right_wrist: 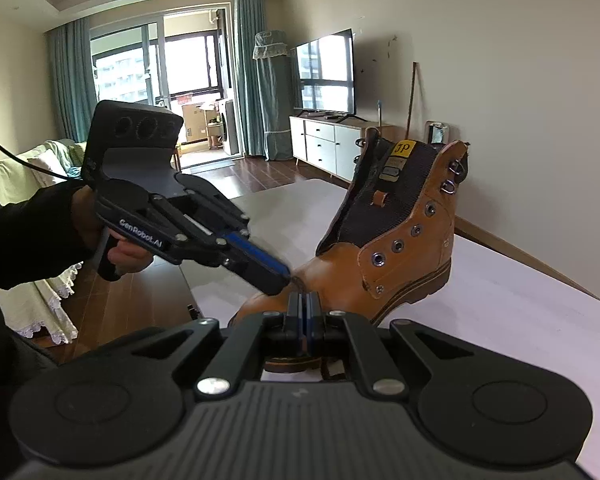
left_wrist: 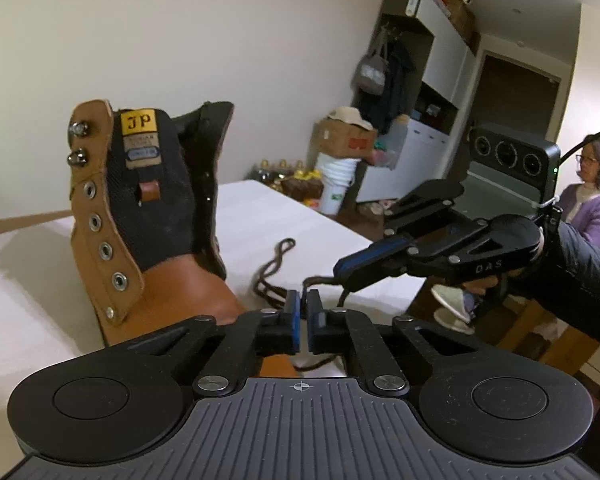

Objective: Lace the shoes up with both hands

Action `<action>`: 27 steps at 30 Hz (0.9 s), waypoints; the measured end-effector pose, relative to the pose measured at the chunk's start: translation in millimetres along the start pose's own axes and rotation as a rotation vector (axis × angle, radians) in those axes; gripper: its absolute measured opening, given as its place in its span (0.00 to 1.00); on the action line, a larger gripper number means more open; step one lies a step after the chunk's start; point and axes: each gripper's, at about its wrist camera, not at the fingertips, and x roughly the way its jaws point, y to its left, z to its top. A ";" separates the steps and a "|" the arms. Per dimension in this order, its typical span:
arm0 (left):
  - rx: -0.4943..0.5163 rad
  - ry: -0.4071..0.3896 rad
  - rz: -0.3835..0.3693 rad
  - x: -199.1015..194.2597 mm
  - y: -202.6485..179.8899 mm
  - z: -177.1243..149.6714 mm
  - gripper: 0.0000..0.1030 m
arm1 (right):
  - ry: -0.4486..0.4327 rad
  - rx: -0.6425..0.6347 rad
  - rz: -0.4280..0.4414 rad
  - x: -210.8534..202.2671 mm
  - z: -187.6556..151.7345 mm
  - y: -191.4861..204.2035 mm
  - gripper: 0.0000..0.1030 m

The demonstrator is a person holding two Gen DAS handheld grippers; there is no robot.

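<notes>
Bootlace (left_wrist: 274, 276), soft and limp, is seen lying on the desk (left_wrist: 28, 280) just beyond the closed left fingers (left_wrist: 303, 320), its end pinched by the closed right fingers (left_wrist: 342, 276) beside the unlaced boot (left_wrist: 148, 220); stiff tips are judged best gripped.

one boot (left_wrist: 156, 216), one loose lace (left_wrist: 274, 268), two tongs (left_wrist: 303, 316) (right_wrist: 303, 312), one table (left_wrist: 28, 280).
</notes>
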 end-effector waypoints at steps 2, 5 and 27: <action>0.000 -0.009 0.003 -2.1 0.6 1.6 0.02 | 0.005 -0.007 -0.014 1.9 -2.2 0.8 0.04; -0.004 -0.015 0.006 -8.6 5.3 4.6 0.02 | 0.003 -0.020 -0.027 4.3 -6.1 3.6 0.16; 0.019 -0.003 0.006 -53.4 22.0 1.4 0.02 | -0.038 -0.181 0.083 57.9 13.7 26.7 0.03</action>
